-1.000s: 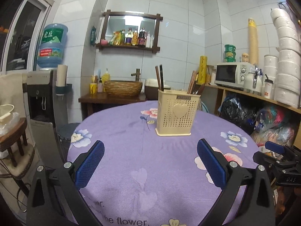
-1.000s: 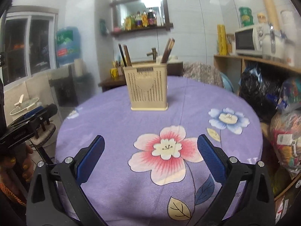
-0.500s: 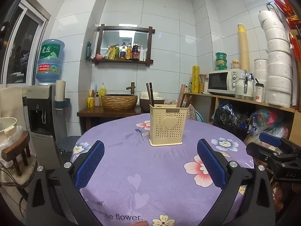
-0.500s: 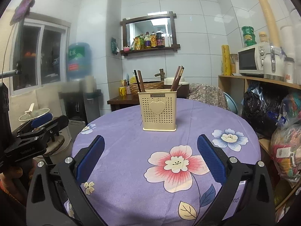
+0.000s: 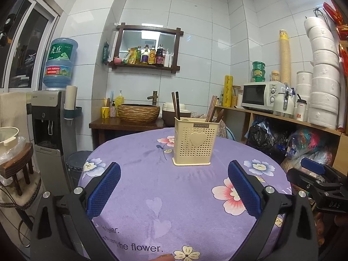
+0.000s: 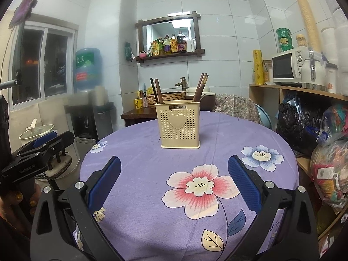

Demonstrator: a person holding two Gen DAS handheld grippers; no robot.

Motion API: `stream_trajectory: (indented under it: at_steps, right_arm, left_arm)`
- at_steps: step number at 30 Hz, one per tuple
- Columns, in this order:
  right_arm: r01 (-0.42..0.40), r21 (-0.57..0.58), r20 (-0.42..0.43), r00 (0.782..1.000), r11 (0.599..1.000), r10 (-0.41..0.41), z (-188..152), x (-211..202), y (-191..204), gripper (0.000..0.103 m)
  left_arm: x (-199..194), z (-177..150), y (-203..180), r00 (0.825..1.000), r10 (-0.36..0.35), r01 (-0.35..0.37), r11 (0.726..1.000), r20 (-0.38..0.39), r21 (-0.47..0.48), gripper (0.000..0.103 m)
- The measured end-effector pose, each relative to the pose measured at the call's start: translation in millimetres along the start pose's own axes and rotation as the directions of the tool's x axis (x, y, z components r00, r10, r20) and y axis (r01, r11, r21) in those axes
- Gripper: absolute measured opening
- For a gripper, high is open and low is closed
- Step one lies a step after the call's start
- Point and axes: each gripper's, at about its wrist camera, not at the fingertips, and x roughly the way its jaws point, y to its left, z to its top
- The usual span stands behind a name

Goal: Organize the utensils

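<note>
A cream perforated utensil holder (image 5: pixel 193 141) (image 6: pixel 178 125) with a heart on its front stands upright in the middle of the round table (image 5: pixel 152 174) (image 6: pixel 139 148) with its purple flowered cloth. Dark brown chopsticks (image 5: pixel 175 105) (image 6: pixel 156 90) stick up from its left side and several more (image 5: pixel 212 108) (image 6: pixel 201 87) lean at its right. My left gripper (image 5: pixel 174 187) is open and empty, held back over the table's near edge. My right gripper (image 6: pixel 174 182) is also open and empty, well short of the holder. Each gripper shows at the edge of the other's view.
A water dispenser (image 5: pixel 47 117) and a small stool with a pot stand left of the table. Behind it is a wooden counter with a woven basin (image 5: pixel 138 113). Shelves with a microwave (image 5: pixel 262 96), bags and paper rolls fill the right side.
Both grippers have pulled back and risen away from the holder, which now looks smaller and farther off. The jaws stayed open and nothing was picked up.
</note>
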Motion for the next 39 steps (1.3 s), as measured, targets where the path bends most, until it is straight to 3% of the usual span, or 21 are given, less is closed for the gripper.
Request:
stream_trajectory:
  at_steps: [39]
  right_arm:
    - [-0.007, -0.001, -0.012, 1.0, 1.0, 0.007, -2.3, 2.0, 1.6, 0.097]
  left_arm:
    - [1.1, -0.3, -1.3, 1.0, 0.003, -0.003, 1.0, -0.006, 0.008, 0.098]
